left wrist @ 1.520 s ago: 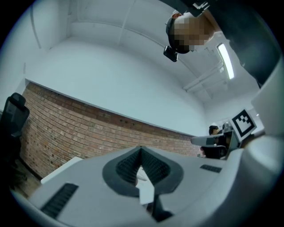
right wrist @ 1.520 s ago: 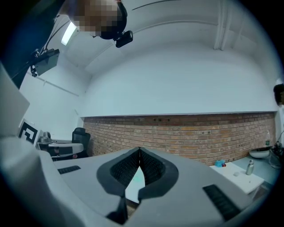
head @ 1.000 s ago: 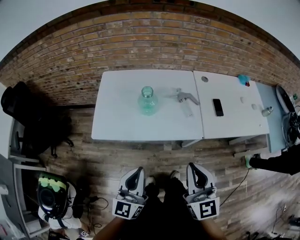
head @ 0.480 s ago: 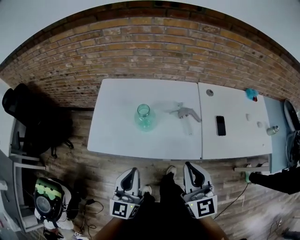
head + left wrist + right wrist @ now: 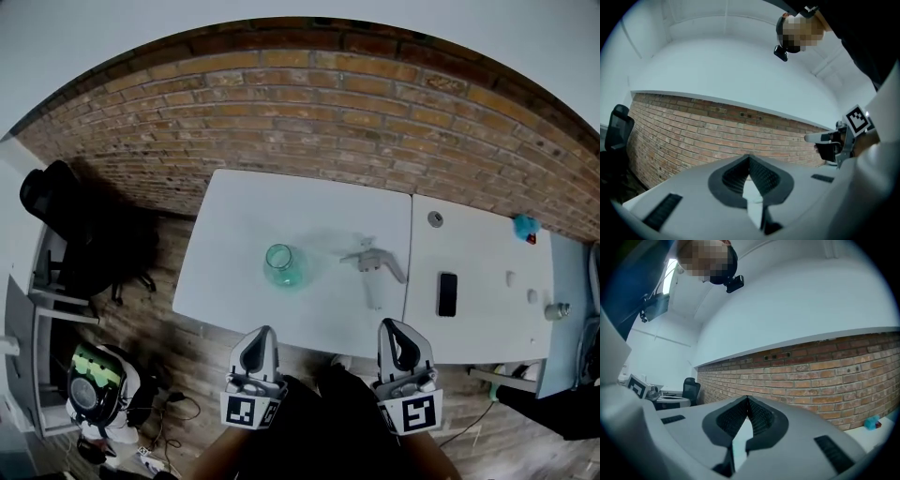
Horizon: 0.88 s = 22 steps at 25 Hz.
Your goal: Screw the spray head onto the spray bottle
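A clear green spray bottle stands upright and uncapped on the white table. To its right the grey spray head lies on its side, its dip tube pointing toward me. My left gripper hangs shut and empty over the table's near edge, short of the bottle. My right gripper, also shut and empty, is at the near edge in front of the spray head. In the left gripper view the jaws meet, with only brick wall beyond. The right gripper view shows the same.
A second white table adjoins on the right, holding a black phone, a blue object and small items. A brick wall runs behind. A black chair and a bag are on the wooden floor at left.
Both grippers have moved forward toward the table, from over the floor to its near edge. The bottle and spray head have not shifted on the table. Both grippers stay shut.
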Each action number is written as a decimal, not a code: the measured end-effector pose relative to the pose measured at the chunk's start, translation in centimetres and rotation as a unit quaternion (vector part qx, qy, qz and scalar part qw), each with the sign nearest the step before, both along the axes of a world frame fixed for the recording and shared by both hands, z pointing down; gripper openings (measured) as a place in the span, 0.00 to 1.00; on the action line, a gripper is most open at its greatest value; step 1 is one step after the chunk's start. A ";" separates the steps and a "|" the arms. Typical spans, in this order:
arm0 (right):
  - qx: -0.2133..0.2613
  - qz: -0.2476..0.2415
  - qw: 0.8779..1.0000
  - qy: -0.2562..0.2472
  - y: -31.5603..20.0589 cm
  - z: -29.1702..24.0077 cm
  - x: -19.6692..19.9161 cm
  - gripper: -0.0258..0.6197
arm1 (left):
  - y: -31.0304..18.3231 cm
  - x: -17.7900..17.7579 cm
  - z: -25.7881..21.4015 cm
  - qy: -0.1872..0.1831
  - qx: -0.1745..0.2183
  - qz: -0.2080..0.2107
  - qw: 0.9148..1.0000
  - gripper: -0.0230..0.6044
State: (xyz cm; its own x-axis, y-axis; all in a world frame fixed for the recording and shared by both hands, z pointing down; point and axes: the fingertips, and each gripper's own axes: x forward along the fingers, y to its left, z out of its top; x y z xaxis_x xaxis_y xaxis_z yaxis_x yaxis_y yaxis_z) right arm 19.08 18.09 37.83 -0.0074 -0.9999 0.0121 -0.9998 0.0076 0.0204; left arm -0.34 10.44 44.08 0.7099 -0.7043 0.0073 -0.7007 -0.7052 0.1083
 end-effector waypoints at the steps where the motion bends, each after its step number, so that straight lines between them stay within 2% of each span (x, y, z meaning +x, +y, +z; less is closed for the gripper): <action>1: 0.002 -0.004 1.000 0.003 -0.5 0.1 0.4 0.05 | -0.6 0.2 0.2 -0.005 0.002 -0.006 1.000 0.04; 5: -0.011 -0.023 0.999 0.020 -2.5 0.3 1.7 0.05 | -3.0 0.8 1.1 -0.015 0.010 -0.012 1.000 0.04; 8: -0.009 -0.010 1.000 0.013 -3.9 0.4 2.5 0.05 | -4.5 1.9 1.8 -0.004 0.018 0.011 1.000 0.04; 10: -0.017 -0.008 1.000 0.008 -5.4 0.5 2.4 0.05 | -6.0 2.8 2.8 -0.006 0.012 0.025 1.000 0.04; 13: -0.024 -0.010 1.000 0.016 -7.3 -0.1 1.5 0.05 | -8.1 3.8 4.4 -0.029 0.006 0.043 0.999 0.04; 16: -0.028 -0.015 0.999 0.039 -9.0 -0.3 0.3 0.05 | -9.7 4.2 5.8 -0.034 -0.021 0.066 0.997 0.05; 19: -0.036 -0.005 0.998 0.041 -10.7 0.5 0.1 0.05 | -11.2 4.5 7.4 -0.046 -0.035 0.091 0.994 0.18; 20: -0.037 0.003 0.999 0.038 -11.2 0.6 0.2 0.05 | -11.7 4.7 8.0 -0.054 -0.033 0.100 0.993 0.25; 22: -0.042 0.015 0.999 0.030 -12.1 0.7 0.0 0.05 | -12.4 5.2 8.9 -0.075 -0.009 0.114 0.991 0.40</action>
